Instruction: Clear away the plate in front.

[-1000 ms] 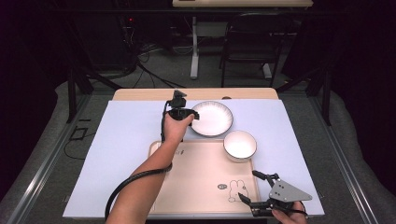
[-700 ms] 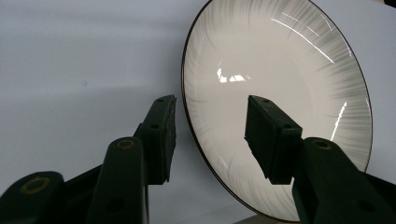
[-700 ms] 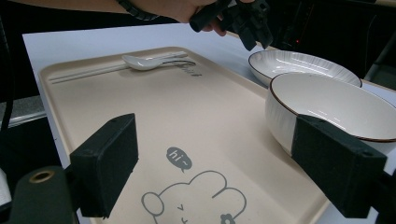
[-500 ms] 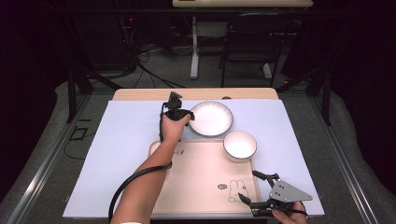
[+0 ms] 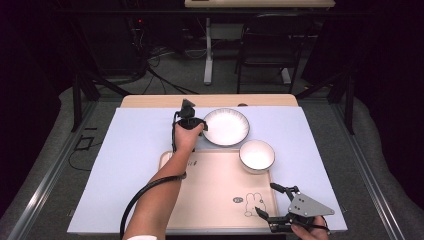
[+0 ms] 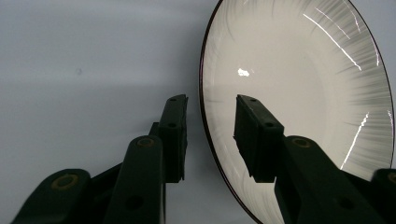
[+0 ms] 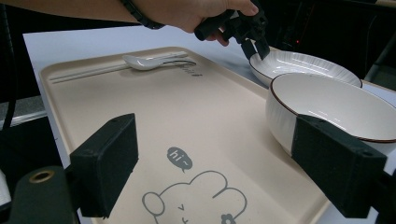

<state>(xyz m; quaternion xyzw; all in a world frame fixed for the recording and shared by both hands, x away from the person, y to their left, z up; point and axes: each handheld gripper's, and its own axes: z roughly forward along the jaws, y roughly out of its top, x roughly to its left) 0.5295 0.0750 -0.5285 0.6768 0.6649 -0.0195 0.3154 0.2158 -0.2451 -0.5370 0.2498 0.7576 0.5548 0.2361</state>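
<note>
Table [image 5: 135, 150], lit: left gripper [image 6: 208, 135] had sunk to plate [image 6: 299, 93], jaws closing astride rim, not yet pinching; right gripper [image 7: 215, 163] idle, open.

Tray [image 7: 196, 121]: speech bubble [image 7: 180, 158] reads "hi~", above bunny drawing. Other print illegible.

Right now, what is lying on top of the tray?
On the tray lie a white spoon and pale chopsticks near its far edge. The bowl sits at its far right corner. The person's forearm covers part of its left side.
</note>
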